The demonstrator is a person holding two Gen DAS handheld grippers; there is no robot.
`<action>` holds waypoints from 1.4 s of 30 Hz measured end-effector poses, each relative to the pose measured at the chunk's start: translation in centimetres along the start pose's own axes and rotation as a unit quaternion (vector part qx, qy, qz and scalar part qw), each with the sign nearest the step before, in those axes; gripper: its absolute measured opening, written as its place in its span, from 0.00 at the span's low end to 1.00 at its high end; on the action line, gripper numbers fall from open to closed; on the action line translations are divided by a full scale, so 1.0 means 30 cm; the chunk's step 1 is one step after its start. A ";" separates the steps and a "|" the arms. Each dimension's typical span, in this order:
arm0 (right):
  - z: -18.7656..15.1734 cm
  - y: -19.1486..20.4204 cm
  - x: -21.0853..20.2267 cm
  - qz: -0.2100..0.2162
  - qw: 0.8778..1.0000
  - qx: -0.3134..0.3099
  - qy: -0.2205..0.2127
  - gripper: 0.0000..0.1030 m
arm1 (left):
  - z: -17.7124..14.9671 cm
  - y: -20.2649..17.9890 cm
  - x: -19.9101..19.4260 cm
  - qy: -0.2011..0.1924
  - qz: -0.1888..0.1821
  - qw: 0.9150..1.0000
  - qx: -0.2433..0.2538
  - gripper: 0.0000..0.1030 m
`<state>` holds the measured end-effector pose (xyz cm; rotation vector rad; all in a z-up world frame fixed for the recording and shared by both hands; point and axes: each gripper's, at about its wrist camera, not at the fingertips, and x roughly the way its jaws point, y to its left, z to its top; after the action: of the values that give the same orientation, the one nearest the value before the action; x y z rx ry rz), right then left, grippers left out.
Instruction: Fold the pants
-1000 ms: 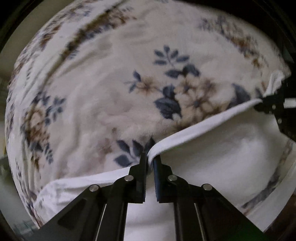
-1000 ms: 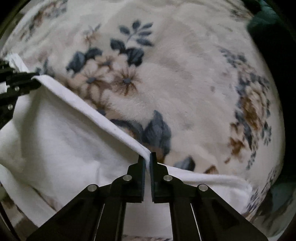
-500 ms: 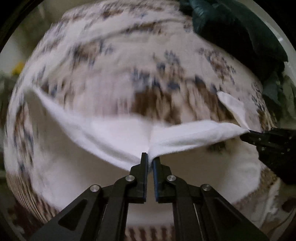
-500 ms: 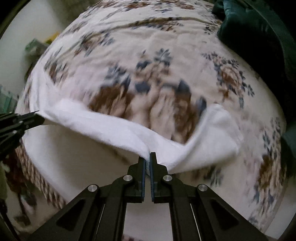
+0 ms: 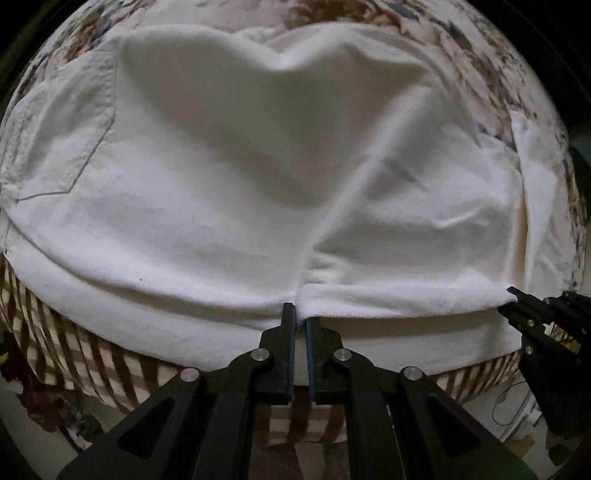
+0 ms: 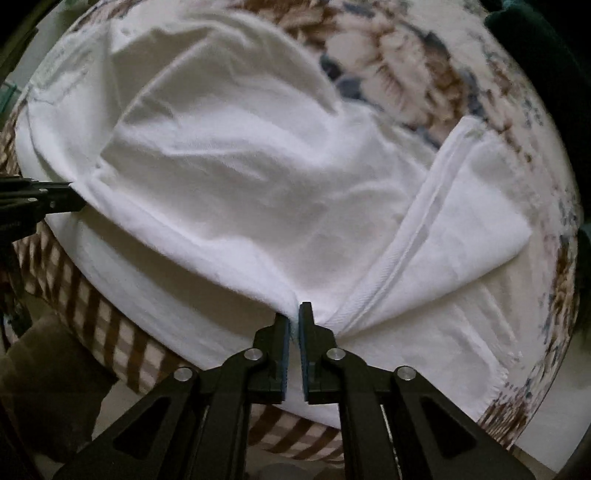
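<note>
Home bedroom: floral blanket (image 5: 436,22) over checked bedding (image 5: 74,354).

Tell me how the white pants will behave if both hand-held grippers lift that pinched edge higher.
The white pants will probably sag: the cloth already dips and creases between the left hand-held gripper and the right hand-held gripper. They seem fairly weighty for cloth, with thick seams and a stitched pocket. Slipping looks unlikely, since the jaws are shut on a bunched fold.

Ahead of me, white pants (image 5: 258,177) cover nearly all of the floral blanket (image 5: 491,74); bare blanket remains at twelve to two o'clock. My other gripper (image 5: 511,295) blocks three o'clock.
</note>
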<state>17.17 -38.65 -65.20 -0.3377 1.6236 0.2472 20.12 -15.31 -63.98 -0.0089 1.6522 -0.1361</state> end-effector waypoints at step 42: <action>-1.052 -0.725 -0.030 0.061 0.746 0.660 -0.067 0.04 | 0.114 -0.392 -0.103 -0.075 0.099 0.990 0.071 0.91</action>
<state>-4.24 -70.15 -60.82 0.8693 1.3093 -0.7809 22.90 -26.99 -60.07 0.2477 1.4799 -0.0992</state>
